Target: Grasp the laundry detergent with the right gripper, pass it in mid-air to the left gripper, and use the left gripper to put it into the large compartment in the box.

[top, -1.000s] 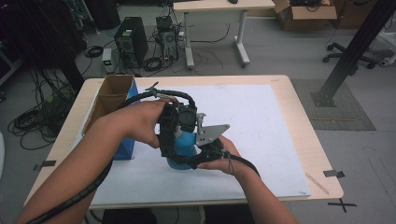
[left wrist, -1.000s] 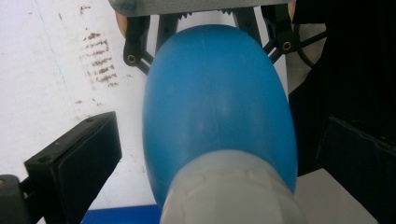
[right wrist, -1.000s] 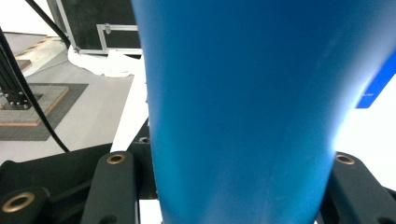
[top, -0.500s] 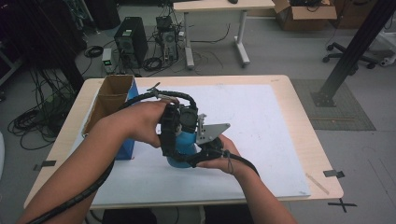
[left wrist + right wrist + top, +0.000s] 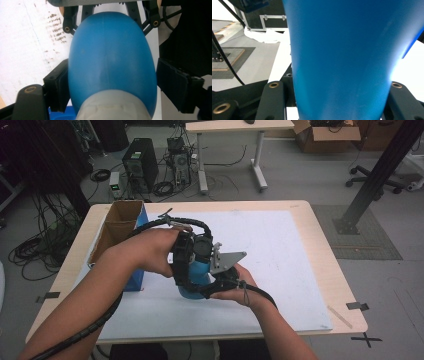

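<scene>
Where the two grippers meet above the table, a blue plastic bottle [image 5: 200, 272] is caught between them. Seen in the left gripper view, the left gripper [image 5: 110, 85] has its black pads on either side of the rounded blue body [image 5: 111, 65], and the pad at the left touches it; at the right pad I cannot tell if it touches or stands just beside it. A pale grey part [image 5: 112, 106] of the bottle is at the bottom edge of this view. Seen in the right gripper view, the right gripper [image 5: 337, 100] has its jaws close against both sides of the narrower blue part [image 5: 342, 57], so it is closed on the bottle. From the high view, the left hand [image 5: 155, 252] comes from the left and the right hand [image 5: 235, 285] from below, and a grey three-cornered plate [image 5: 227, 261] sits on the right gripper. All this is over the white sheet [image 5: 280, 250] on the wooden table [image 5: 325, 240], nearer to its front edge and left of the middle. An open cardboard box [image 5: 117, 227] with a blue side stands near the left edge.
</scene>
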Motion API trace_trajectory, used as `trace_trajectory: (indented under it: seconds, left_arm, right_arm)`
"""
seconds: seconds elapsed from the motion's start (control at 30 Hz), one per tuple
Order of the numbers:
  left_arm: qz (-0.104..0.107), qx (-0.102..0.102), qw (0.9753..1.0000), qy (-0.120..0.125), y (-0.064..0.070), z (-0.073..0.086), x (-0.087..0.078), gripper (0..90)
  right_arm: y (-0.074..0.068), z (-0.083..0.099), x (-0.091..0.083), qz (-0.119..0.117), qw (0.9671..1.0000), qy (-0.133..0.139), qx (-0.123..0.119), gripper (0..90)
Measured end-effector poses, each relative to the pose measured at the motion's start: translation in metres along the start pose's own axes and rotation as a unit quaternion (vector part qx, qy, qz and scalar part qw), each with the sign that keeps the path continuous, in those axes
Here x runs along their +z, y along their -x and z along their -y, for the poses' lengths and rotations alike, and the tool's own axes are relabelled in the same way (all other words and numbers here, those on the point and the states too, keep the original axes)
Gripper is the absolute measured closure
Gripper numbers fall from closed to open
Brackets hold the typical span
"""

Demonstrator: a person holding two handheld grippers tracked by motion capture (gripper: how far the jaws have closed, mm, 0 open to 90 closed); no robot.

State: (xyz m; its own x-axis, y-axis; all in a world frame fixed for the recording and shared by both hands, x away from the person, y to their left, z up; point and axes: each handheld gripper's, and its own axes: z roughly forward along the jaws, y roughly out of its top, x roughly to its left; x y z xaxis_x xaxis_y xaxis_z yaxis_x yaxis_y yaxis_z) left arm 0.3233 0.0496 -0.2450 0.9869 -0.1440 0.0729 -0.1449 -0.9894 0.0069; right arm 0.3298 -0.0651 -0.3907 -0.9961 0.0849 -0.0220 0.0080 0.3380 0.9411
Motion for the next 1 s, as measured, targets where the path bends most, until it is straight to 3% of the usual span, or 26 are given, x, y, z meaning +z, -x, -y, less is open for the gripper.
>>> trace_trajectory:
  seconds: [0.6, 0.73, 1.0]
  left_arm:
    - [-0.011, 0.001, 0.9998, -0.015, -0.0004, -0.0034, -0.0030, 31.5]
    - [-0.024, 0.006, 0.9995, -0.019, 0.0010, -0.0036, -0.0036, 35.3]
    - [-0.037, -0.007, 0.9985, -0.040, 0.0022, -0.0074, -0.0029, 36.9]
  right_arm:
    - [-0.0013, -0.0033, -0.0007, 0.001, 1.0000, 0.002, -0.002, 45.0]
    - [-0.0015, -0.0047, -0.0006, 0.000, 1.0000, 0.007, -0.002, 45.0]
    - [-0.0006, -0.0054, -0.0002, 0.007, 0.9999, 0.006, -0.006, 45.1]
